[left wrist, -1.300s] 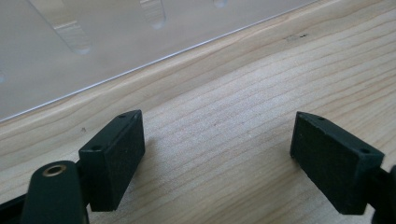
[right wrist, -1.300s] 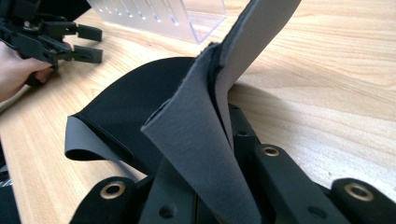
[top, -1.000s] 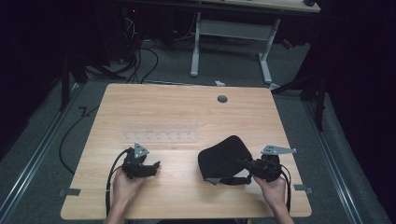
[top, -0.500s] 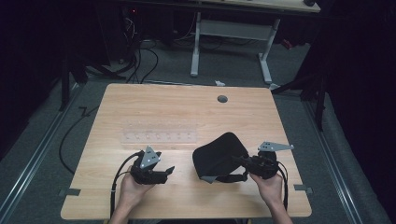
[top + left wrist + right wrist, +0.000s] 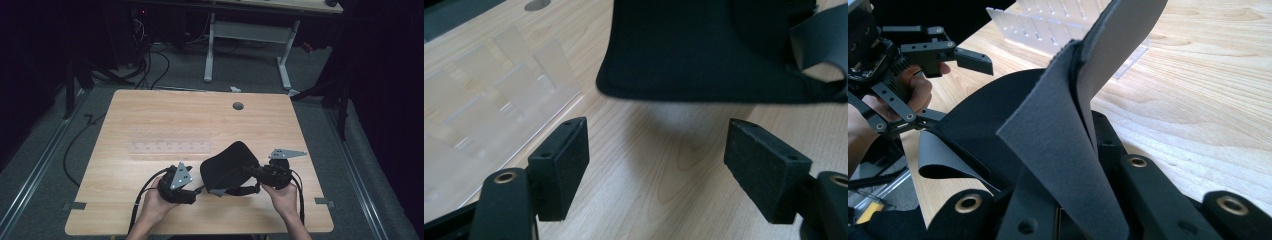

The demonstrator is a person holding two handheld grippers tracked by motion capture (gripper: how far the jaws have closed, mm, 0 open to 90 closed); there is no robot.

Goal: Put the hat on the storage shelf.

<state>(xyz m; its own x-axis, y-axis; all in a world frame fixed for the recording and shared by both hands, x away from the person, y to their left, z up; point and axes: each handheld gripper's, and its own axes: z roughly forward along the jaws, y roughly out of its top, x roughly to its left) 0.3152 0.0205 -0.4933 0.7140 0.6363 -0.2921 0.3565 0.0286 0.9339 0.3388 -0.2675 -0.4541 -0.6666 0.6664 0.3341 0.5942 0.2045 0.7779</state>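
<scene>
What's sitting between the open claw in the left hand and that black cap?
Nothing: in the left gripper view, only bare wooden table lies between the left gripper and the black cap; the clear plastic rack sits off to one side.

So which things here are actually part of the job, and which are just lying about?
In play:
- black cap, pinched by the right gripper
- left gripper, jaws open, pointed at the cap's brim

Lying about:
- clear plastic rack, flat on the table
</scene>
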